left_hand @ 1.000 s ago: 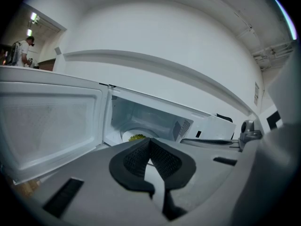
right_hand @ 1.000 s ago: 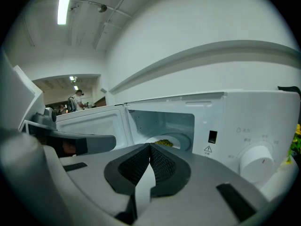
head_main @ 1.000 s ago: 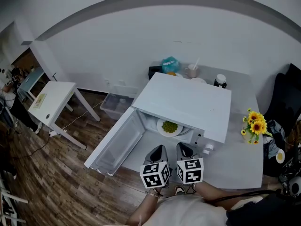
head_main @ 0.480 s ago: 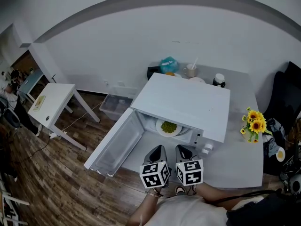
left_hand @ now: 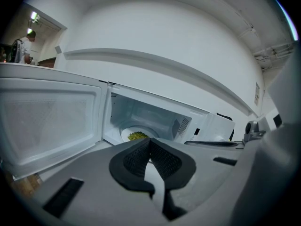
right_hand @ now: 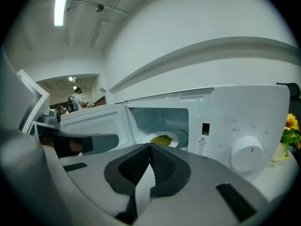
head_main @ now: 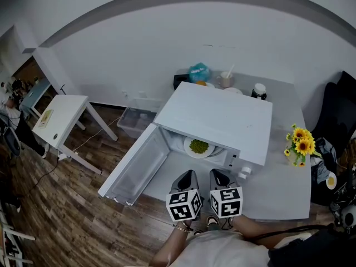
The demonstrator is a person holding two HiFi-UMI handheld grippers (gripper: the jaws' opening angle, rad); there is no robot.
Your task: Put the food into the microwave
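A white microwave (head_main: 222,121) stands on the grey table with its door (head_main: 133,168) swung wide open to the left. Inside its cavity lies a white plate (head_main: 188,148) heaped with green food (head_main: 198,146); the same food (left_hand: 137,136) (right_hand: 161,139) shows in both gripper views. My left gripper (head_main: 187,178) and right gripper (head_main: 218,177) hover side by side in front of the opening, a short way back from it. Both are shut with nothing between the jaws. The left gripper (left_hand: 149,143) and right gripper (right_hand: 150,148) tips meet at a point.
The microwave's knob (right_hand: 245,153) is on its right panel. Sunflowers (head_main: 300,144) stand at the table's right. A blue bag (head_main: 199,73), a cup (head_main: 226,82) and a dark jar (head_main: 258,92) sit behind the microwave. A white side table (head_main: 58,121) and a plastic bin (head_main: 132,119) are on the wooden floor at left.
Both grippers stay in front of the open microwave, shut. The view has shifted slightly; nothing else moved.
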